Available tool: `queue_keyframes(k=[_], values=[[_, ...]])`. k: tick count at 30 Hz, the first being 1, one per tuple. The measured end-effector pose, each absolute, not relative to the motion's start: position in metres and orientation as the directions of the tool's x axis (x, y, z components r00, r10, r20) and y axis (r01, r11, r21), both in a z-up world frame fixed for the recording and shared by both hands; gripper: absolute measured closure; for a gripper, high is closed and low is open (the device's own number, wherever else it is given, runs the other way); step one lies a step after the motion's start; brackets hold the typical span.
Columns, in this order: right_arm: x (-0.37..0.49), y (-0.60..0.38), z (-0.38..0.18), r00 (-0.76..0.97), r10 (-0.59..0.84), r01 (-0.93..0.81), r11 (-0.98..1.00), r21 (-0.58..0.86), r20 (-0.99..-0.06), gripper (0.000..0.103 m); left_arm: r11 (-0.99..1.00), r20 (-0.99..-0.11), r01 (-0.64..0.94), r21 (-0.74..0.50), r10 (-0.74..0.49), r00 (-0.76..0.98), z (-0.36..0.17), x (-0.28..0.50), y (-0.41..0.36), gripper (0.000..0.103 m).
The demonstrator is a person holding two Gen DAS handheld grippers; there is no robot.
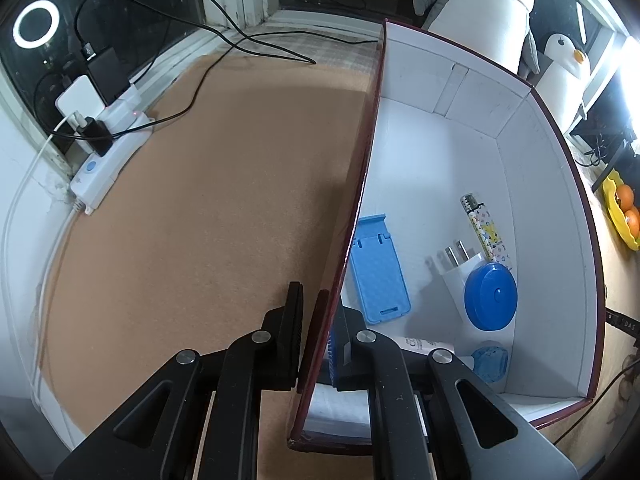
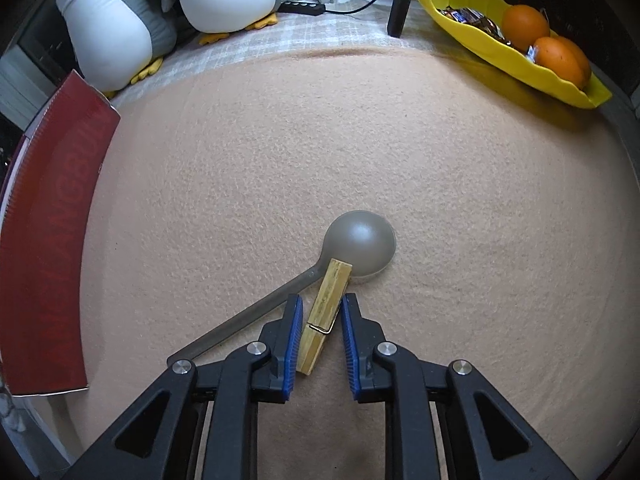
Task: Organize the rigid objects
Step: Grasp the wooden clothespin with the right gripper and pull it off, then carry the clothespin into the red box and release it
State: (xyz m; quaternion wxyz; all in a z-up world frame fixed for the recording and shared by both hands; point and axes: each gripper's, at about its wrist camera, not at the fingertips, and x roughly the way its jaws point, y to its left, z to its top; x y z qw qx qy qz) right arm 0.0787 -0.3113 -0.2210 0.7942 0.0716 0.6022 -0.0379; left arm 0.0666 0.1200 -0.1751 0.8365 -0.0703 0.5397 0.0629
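A home: plush white-and-grey penguin toys (image 2: 120, 20) sit beside the window (image 1: 132, 4), near a yellow fruit dish (image 2: 480, 32) holding oranges (image 2: 524, 26).

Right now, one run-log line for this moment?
left gripper: shut on box wall | right gripper: around clothespin, grip unclear | spoon: on mat

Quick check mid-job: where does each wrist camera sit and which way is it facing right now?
Left wrist: behind the left tool, facing steeply down; its fingers clamp the box wall, with the phone stand and lighter inside.
Right wrist: behind the right tool, facing steeply down at a clothespin between its pads, lying on a spoon.
Shared: box, penguin toys, fruit tray.
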Motion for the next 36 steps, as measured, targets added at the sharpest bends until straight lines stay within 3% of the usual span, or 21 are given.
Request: queue_keyframes(k=[14, 36], values=[[0.060, -0.306, -0.200, 0.331, 0.058, 0.148, 0.983, 0.112, -0.942, 0.091, 0.983, -0.904, -0.174, -0.065, 0.016, 0.427, -0.173, 0.063, 0.121, 0.095], [0.059, -0.176, -0.100, 0.490, 0.215, -0.131, 0.976, 0.172, -0.845, 0.091, 0.980, -0.879, -0.164, -0.109, -0.018, 0.477, -0.164, 0.052, 0.128, 0.096]])
